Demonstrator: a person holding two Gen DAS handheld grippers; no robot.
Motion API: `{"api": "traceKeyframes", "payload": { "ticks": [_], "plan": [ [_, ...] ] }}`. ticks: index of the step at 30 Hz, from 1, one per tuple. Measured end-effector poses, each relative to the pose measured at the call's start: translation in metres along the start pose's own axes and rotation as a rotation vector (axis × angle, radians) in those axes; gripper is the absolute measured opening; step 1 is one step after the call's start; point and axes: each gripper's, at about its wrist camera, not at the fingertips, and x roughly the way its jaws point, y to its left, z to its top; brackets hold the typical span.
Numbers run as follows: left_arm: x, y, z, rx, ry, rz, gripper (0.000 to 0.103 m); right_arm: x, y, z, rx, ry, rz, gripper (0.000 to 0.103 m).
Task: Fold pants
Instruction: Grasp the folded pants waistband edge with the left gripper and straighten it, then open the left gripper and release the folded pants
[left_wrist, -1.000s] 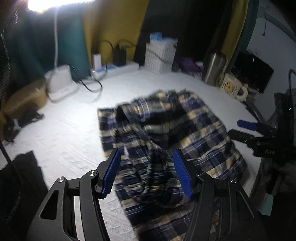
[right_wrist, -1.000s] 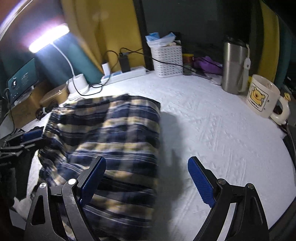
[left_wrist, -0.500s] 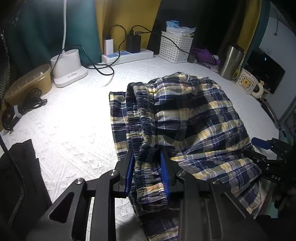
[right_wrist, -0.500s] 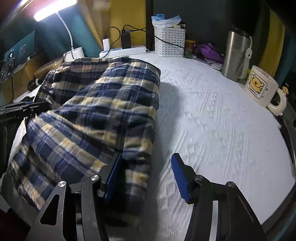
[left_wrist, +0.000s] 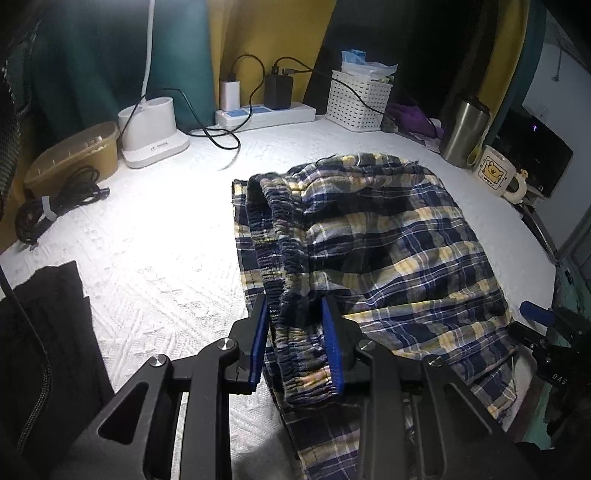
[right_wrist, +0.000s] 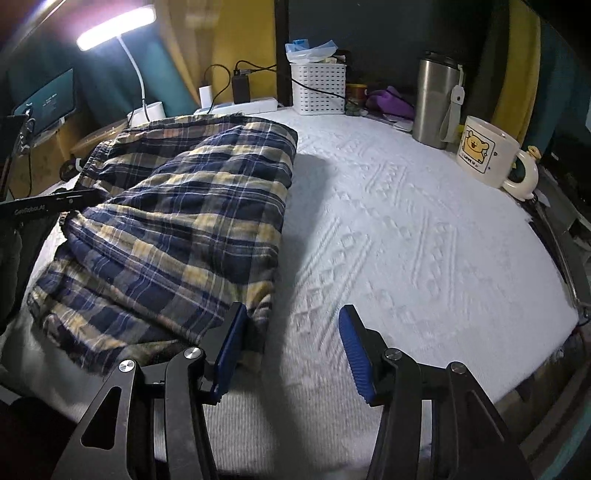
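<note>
While the plaid pants (left_wrist: 376, 236) lie bunched on the white quilted cover of the desk (left_wrist: 155, 258), partly folded over themselves, you have the left hand-held gripper (left_wrist: 295, 343) around the gathered elastic waistband (left_wrist: 284, 229); its jaws are opening a little, with the thick band between the blue pads and touching both. Your right hand-held gripper (right_wrist: 291, 354) is closing at the near right corner of the pants (right_wrist: 177, 229), its left pad against the cloth edge and its right pad over bare cover, so nothing is pinched there yet. Expect light, limp woven cotton: it should drape, sag and drag rather than keep any shape, and loose layers may slide apart if only the top one is caught. The waistband is likely the firmest hold, bulky and ribbed enough to resist slipping. At the other end, take the hem or folded edge through all its layers. The mug (right_wrist: 487, 151) and steel tumbler (right_wrist: 436, 99) stand well apart from the cloth.
</note>
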Motion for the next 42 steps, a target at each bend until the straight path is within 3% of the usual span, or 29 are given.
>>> {"api": "traceKeyframes", "payload": {
  "ticks": [7,11,16,20,32,42],
  "plan": [
    [-0.02,0.014,0.012,-0.03,-0.026,0.012,0.032,-0.004,-0.016,0.008,0.021,0.024,-0.018,0.053],
    [-0.027,0.013,0.022,-0.007,-0.053,0.025,0.033,-0.006,-0.033,0.03,0.057,-0.017,-0.017,0.054],
    [-0.023,0.013,0.039,-0.002,-0.084,-0.006,0.047,0.004,-0.038,0.064,0.043,-0.054,-0.011,0.054],
    [-0.002,0.012,0.049,0.018,-0.061,-0.007,0.047,0.023,-0.031,0.094,0.026,-0.064,0.023,0.072],
    [0.027,0.009,0.065,0.069,-0.05,-0.068,0.047,0.08,-0.012,0.151,-0.019,-0.056,0.142,0.072],
    [0.057,0.012,0.072,0.072,-0.006,-0.085,0.047,0.14,-0.016,0.166,-0.017,0.05,0.116,0.068]
  ]
}}
